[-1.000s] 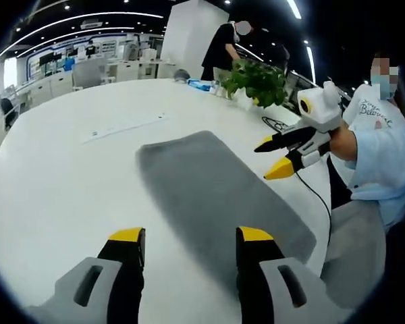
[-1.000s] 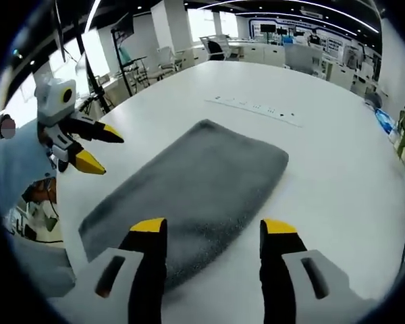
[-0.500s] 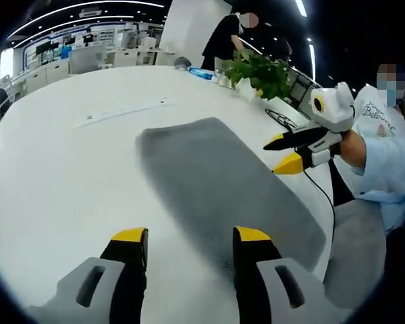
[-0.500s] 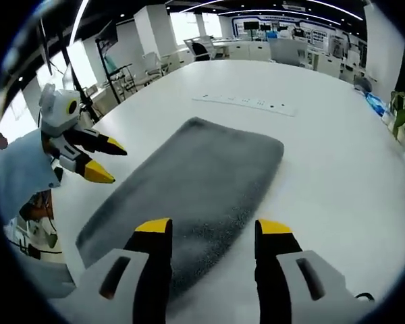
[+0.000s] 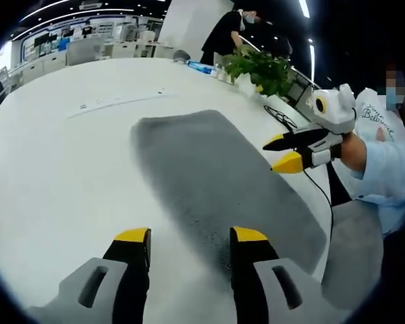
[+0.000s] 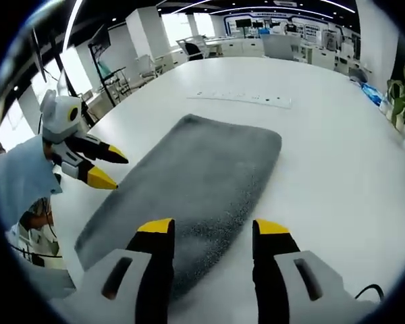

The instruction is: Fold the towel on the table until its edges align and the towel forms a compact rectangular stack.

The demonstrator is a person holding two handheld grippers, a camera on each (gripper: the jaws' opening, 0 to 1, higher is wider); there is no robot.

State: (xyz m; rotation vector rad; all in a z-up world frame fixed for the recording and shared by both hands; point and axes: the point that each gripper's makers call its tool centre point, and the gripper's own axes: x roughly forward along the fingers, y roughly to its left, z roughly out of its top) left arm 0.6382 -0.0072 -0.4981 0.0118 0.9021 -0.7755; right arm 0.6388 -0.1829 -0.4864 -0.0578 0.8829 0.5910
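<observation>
A grey towel [image 5: 216, 175] [image 6: 196, 182] lies flat on the white table [image 5: 54, 162] [image 6: 337, 162], a long, fuzzy rectangle with rounded corners. It looks like a folded layer, though its thickness is hard to judge. Its far short end points toward the table's power strip [image 5: 118, 102] [image 6: 241, 98].

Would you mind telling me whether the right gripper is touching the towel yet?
Apart. In the left gripper view the right gripper hangs open above the towel near its long edge, with table visible under its tips.
</observation>
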